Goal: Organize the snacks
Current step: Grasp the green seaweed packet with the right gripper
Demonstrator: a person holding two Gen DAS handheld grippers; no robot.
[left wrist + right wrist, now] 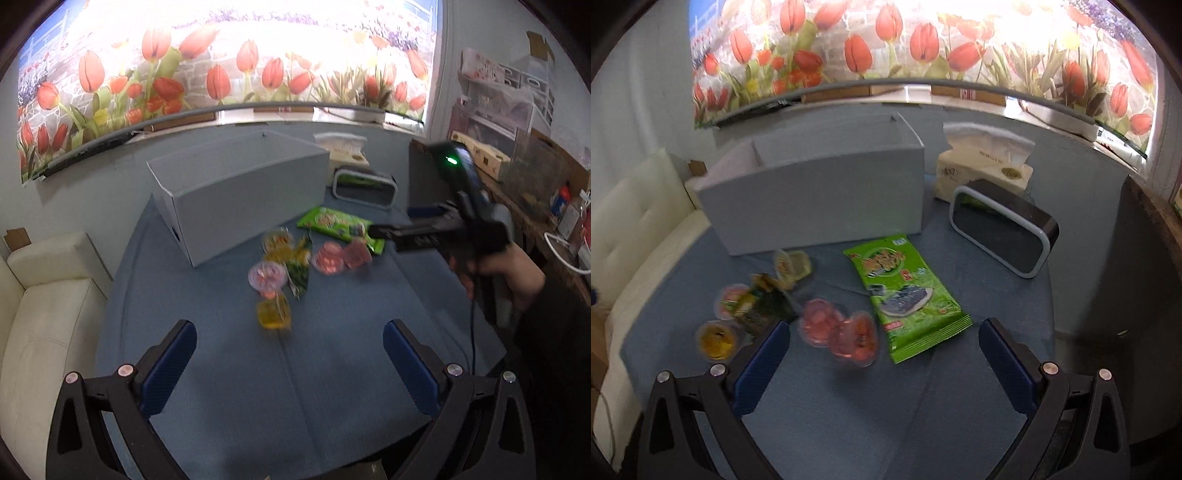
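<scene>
Tongs first: the left tongs hang released over the blue tabletop, blue pads spread wide with nothing between them. Just ahead of their gap lies a yellow jelly cup, and beyond it the rest of the snack cluster. The right tongs are released too — their left pad sits right beside the small dark-green packet, and two pink jelly cups lie between the pads, slightly ahead of the tips (blurred, so contact cannot be judged).

From the left wrist view the right tongs reach in from the right, held in a hand, with their tips near the big green snack bag.

That green snack bag lies flat, slanted, its printed face up, a dark seaweed picture near its lower end. Left of it the cups are scattered loosely: another pink cup, a pale yellow cup tipped on its side.

Behind the snacks stands an open grey box, its near wall close to the yellow cup. To its right rest a dark speaker-like block and a tissue pack — well apart from the tongs.
</scene>
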